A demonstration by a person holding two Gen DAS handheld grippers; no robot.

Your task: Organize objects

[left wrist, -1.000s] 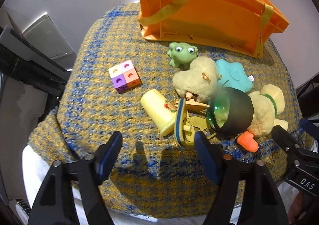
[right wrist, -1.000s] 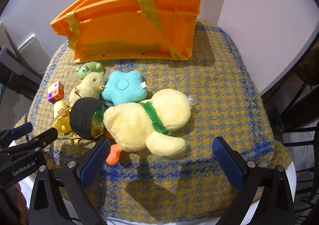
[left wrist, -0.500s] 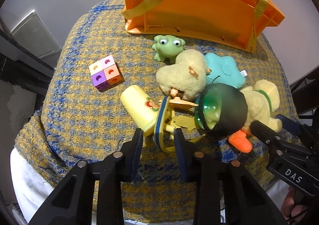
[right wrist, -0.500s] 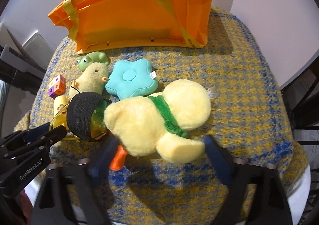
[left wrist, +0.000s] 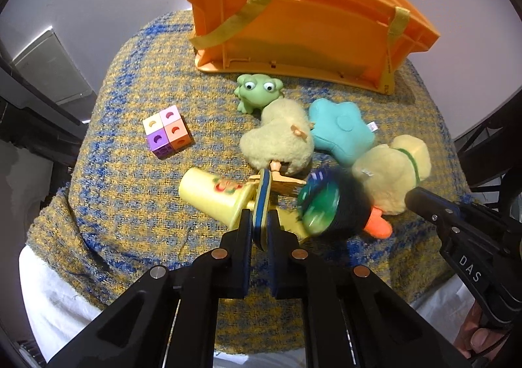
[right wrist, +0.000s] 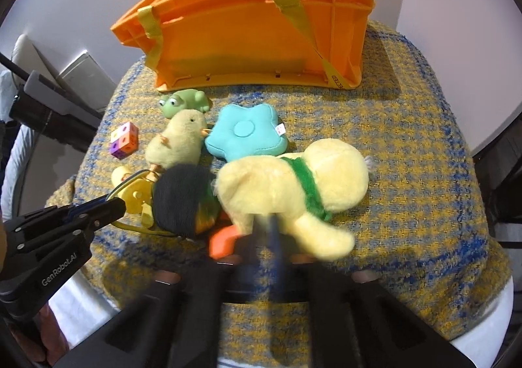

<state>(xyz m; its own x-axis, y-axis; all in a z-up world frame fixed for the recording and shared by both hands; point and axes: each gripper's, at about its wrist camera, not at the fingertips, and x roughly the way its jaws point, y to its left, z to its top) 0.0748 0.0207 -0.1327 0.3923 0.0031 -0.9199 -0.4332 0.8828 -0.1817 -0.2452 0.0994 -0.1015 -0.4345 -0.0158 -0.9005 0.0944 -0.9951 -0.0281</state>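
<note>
Your left gripper [left wrist: 260, 227] sits at lower centre of its own view, jaws pinching the blue-edged rim of a yellow plastic toy [left wrist: 262, 205] that stands on edge between them. That toy lies against a pale yellow cup [left wrist: 213, 195] on its side, left of centre, and a blurred green ball in a black sleeve [left wrist: 332, 205] just to its right.

Your right gripper [right wrist: 261, 237] is smeared by motion at lower centre of its view; the jaws are pressed together at the underside of the big yellow plush duck [right wrist: 293, 178], beside its orange foot [right wrist: 223, 242]. Whether they catch any plush, you cannot tell from the blur.

The duck fills the middle of the right view, green band around its neck. Behind it lie a teal flower cushion [right wrist: 248, 133], a small yellow plush chick [right wrist: 177, 143] touching the cushion, and a green frog [right wrist: 184, 102]. A multicoloured cube [left wrist: 166, 133] stands apart at centre left of the left view. All rest on the desk under a yellow-and-blue woven cloth [right wrist: 407, 139]. The orange crate [left wrist: 293, 25] with yellow straps stands at the top of both frames, holding none of these toys.
</note>
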